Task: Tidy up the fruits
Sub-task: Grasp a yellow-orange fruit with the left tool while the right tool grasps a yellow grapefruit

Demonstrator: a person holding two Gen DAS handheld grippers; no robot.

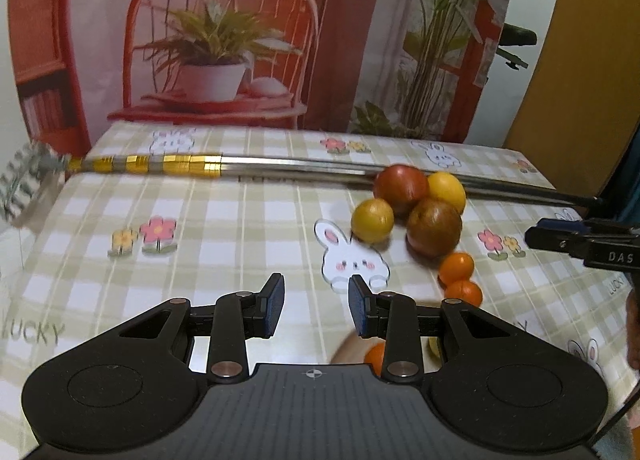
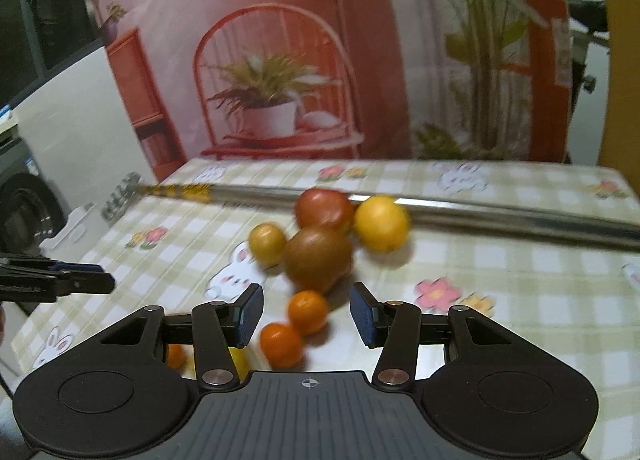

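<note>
A cluster of fruit lies on the checked tablecloth: a red apple [image 1: 401, 186] [image 2: 324, 208], a brownish apple [image 1: 434, 226] [image 2: 319, 258], a yellow lemon [image 1: 447, 189] [image 2: 381, 223], a smaller yellow fruit [image 1: 372, 219] [image 2: 267, 242] and two small oranges [image 1: 456, 268] [image 2: 307, 311] [image 1: 463, 292] [image 2: 281, 344]. My left gripper [image 1: 316, 304] is open and empty, left of the fruit. My right gripper [image 2: 307, 314] is open, its fingers to either side of the two small oranges. More orange and yellow fruit shows partly hidden under both grippers.
A long metal rod with a gold-banded handle [image 1: 280, 167] [image 2: 440, 207] lies across the table behind the fruit. A printed backdrop [image 1: 224, 39] stands at the table's far edge. The table edge [image 2: 52, 244] drops off at the left.
</note>
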